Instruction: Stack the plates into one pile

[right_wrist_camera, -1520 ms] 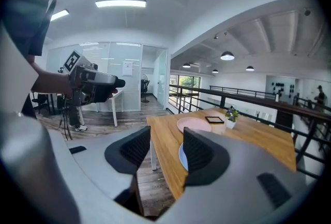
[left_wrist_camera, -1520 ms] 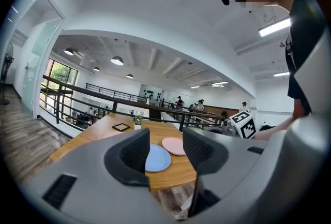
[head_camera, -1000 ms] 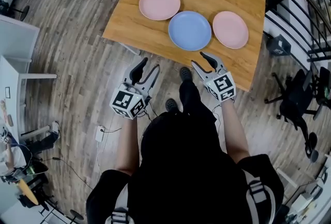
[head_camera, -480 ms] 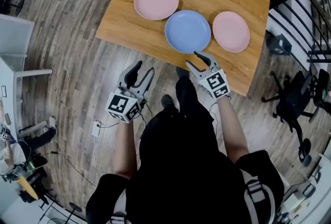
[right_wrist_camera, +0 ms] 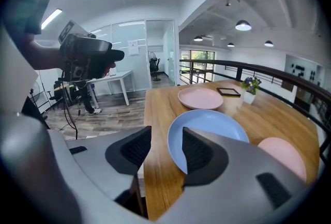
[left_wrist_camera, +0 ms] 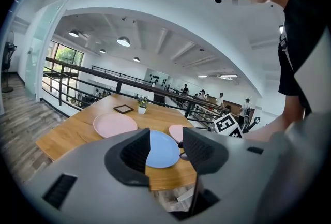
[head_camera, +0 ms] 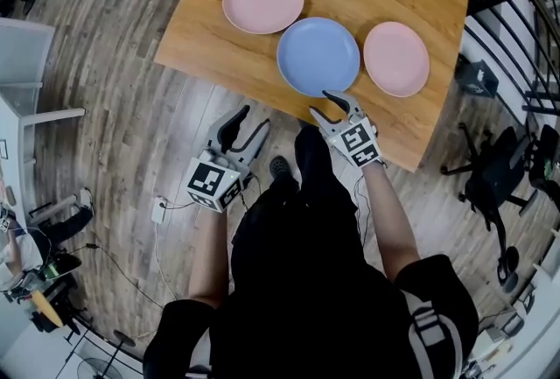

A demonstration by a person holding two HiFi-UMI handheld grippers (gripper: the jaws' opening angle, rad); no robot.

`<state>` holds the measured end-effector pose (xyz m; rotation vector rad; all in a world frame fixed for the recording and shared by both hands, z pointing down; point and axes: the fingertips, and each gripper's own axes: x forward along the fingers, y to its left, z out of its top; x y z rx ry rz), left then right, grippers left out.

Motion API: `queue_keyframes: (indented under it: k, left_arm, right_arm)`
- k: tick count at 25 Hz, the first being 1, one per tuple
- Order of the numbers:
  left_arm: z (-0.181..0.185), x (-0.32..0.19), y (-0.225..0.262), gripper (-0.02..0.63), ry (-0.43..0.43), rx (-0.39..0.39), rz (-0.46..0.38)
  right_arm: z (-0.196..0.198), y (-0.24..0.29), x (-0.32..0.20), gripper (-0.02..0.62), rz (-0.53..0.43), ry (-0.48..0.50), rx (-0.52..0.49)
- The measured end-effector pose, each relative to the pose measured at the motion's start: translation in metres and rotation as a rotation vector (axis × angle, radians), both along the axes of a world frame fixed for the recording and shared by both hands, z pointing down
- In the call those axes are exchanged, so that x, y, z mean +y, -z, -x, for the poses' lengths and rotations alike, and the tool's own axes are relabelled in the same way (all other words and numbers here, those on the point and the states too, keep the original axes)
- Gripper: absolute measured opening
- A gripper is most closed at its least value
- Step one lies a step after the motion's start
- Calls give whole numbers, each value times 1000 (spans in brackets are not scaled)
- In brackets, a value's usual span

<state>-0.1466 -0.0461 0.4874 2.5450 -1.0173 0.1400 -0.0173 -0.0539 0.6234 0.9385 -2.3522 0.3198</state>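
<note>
Approach step: my right hand-held gripper point(head_camera: 324, 105) hangs spread and empty beside the blue plate point(head_camera: 318, 56); next I'd pinch its near rim.

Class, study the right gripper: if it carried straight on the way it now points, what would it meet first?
Most likely the near rim of the blue plate, or the table wood just before it. The right gripper has open, empty jaws that frame both, and depth is hard to judge.

right tongs point(head_camera: 320, 104) nearer blue plate point(head_camera: 318, 53), seemingly lower
</note>
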Motion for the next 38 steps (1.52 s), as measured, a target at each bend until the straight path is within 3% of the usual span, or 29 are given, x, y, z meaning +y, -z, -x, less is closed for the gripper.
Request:
queue_keyframes:
  k: [16,26,38]
  left_arm:
    - [-11,-14,-40,204,2,-17,63]
    - [-20,-20,-49,204,-5,-23,76]
    - [-23,-20,-50,204,2,-23,84]
  right_arm:
    - [-1,-75,-11,172,84,64,105]
    - [-5,-115,-17,121,62,178,346]
    - [-1,-130,-13,35,-32,299,533]
